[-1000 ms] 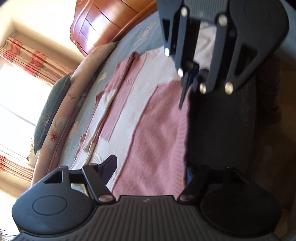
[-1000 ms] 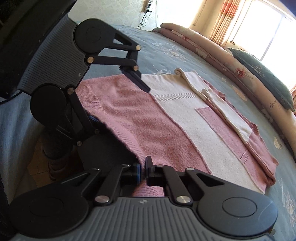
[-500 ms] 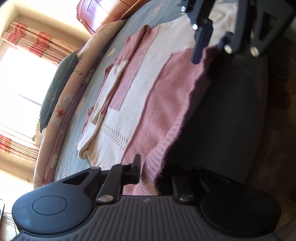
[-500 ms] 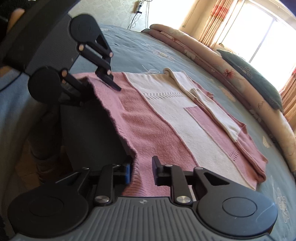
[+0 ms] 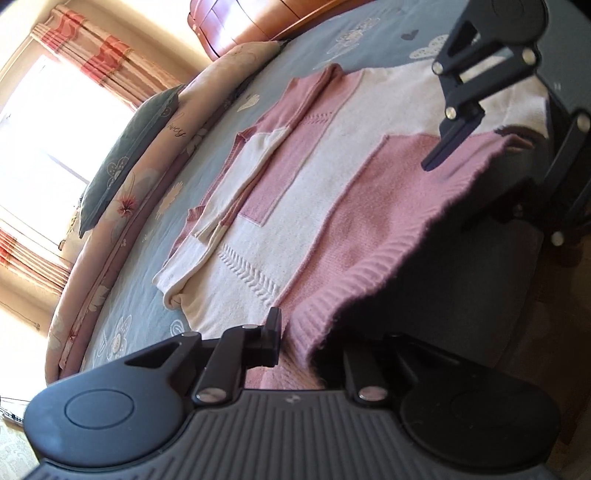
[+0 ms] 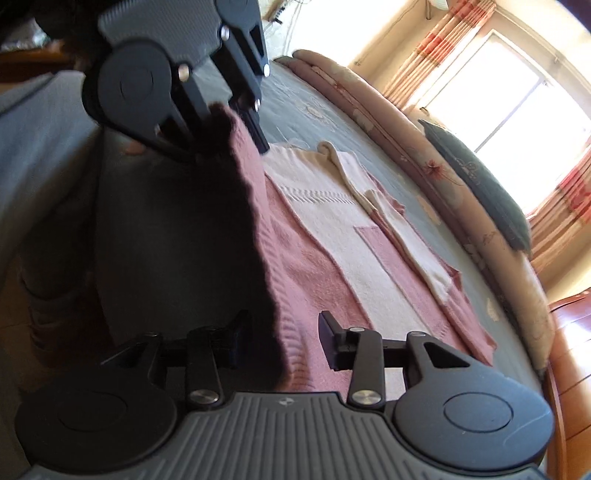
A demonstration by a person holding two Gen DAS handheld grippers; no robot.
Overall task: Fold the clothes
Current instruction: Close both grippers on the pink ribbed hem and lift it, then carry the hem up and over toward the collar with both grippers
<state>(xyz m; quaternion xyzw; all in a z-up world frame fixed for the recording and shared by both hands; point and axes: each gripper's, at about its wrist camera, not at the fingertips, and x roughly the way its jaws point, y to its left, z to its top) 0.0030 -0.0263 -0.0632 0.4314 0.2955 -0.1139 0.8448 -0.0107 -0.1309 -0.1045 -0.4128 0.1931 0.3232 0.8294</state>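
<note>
Left wrist view: pink and cream sweater (image 5: 332, 192) spread flat on the bed (image 5: 332, 48) ahead of the fingers, one sleeve (image 5: 251, 166) already folded in along the far side, away from both grippers. Near ribbed hem raised off the sheet and stretched from one gripper to the other, by the look of it so as to carry the lower half up over the body in one straight fold. Clamped at one hem corner by the left gripper (image 5: 314, 339), fingers together on the knit, corner drawn well back between them for a firm hold.

Right wrist view: other hem corner sitting between the fingers of the right gripper (image 6: 282, 336) but clear of both pads; jaws apart, just been opening, nothing pressed. Probably released to take a deeper or neater bite, since a one-sided hold would leave the hem sagging and skew the fold.

Beyond the sweater, far from both grippers, a grey pillow (image 5: 129, 155) on a long flowered bolster (image 5: 155, 192) under the bright window; wooden furniture (image 5: 258, 22) past the end of the bolster. Needs a fresh grip on the right before any lift
</note>
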